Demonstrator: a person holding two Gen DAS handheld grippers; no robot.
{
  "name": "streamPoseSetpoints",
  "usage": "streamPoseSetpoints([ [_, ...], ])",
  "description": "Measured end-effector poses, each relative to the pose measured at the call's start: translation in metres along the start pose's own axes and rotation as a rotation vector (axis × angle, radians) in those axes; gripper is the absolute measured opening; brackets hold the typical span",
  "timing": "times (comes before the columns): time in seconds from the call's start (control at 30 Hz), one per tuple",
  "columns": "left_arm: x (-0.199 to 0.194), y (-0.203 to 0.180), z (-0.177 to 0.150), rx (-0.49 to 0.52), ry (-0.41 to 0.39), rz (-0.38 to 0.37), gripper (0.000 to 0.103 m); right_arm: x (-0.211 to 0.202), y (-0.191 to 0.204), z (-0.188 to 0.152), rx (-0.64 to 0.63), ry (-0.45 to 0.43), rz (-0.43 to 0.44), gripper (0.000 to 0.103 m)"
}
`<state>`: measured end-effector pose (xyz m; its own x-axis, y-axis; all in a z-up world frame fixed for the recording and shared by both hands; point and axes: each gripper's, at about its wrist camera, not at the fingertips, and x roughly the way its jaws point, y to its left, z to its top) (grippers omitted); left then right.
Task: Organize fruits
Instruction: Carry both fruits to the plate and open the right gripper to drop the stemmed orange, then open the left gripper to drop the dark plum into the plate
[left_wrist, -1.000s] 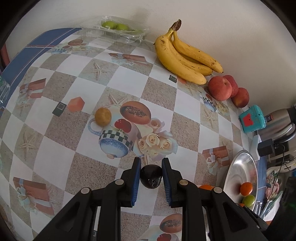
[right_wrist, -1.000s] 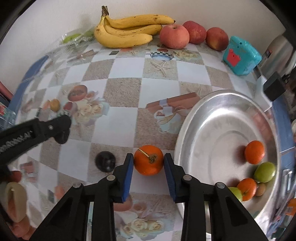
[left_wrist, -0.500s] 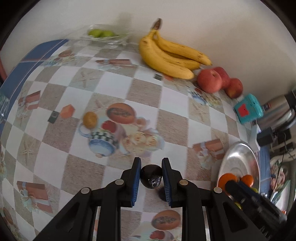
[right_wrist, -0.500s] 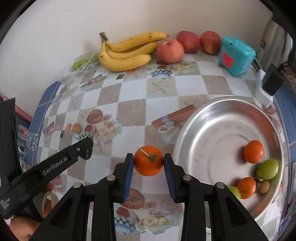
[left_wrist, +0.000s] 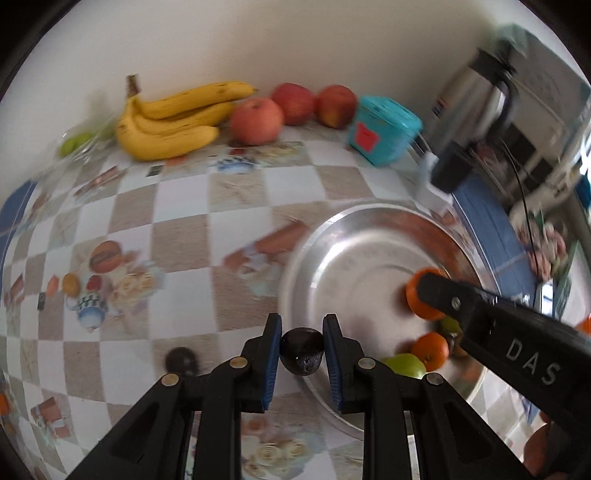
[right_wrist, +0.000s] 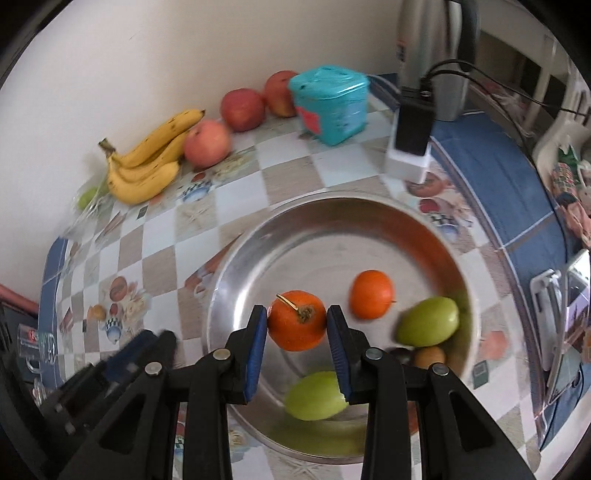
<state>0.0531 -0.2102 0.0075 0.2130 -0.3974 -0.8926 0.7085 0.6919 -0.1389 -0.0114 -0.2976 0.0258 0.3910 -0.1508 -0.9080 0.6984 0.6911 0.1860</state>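
Note:
My left gripper (left_wrist: 301, 345) is shut on a small dark plum (left_wrist: 302, 350) and holds it in the air at the near left rim of the steel bowl (left_wrist: 354, 240). My right gripper (right_wrist: 297, 325) is shut on an orange tangerine (right_wrist: 297, 320) with a dry stalk, hanging over the inside of the steel bowl (right_wrist: 325, 221). In the bowl lie another tangerine (right_wrist: 371, 294), two green fruits (right_wrist: 428, 320) and small dark and brown ones. The right gripper's arm (left_wrist: 517, 347) crosses the bowl in the left wrist view.
Bananas (left_wrist: 173, 122) and three red apples (left_wrist: 256, 120) line the wall at the back. A teal box (left_wrist: 382, 129), a steel kettle (left_wrist: 476, 99) and a black plug on a white block (right_wrist: 412, 144) stand behind the bowl. Green fruits in a clear tray (left_wrist: 79, 142) lie far left.
Both grippers have lifted and swung right with their fruits. The right one now hangs over the bowl's inside; the left one has come to the bowl's rim.

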Motion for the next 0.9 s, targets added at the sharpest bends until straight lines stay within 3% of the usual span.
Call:
streamPoseSetpoints([
  [0.37, 0.013, -0.021, -0.007, 0.047, 0.025, 0.055, 0.025, -0.002, -0.014, -0.001, 0.008, 0.014, -0.015, 0.035],
  [0.7, 0.014, -0.020, -0.007, 0.026, 0.043, 0.064, 0.028, 0.005, -0.017, -0.002, -0.004, 0.055, -0.009, 0.035],
  [0.83, 0.011, -0.017, -0.006, 0.000, 0.046, 0.050, 0.039, 0.006, -0.017, -0.002, -0.009, 0.071, -0.031, 0.040],
  [0.9, 0.007, -0.016, -0.006, -0.007, 0.043, 0.046, 0.039, 0.007, -0.017, -0.002, -0.016, 0.075, -0.042, 0.046],
])
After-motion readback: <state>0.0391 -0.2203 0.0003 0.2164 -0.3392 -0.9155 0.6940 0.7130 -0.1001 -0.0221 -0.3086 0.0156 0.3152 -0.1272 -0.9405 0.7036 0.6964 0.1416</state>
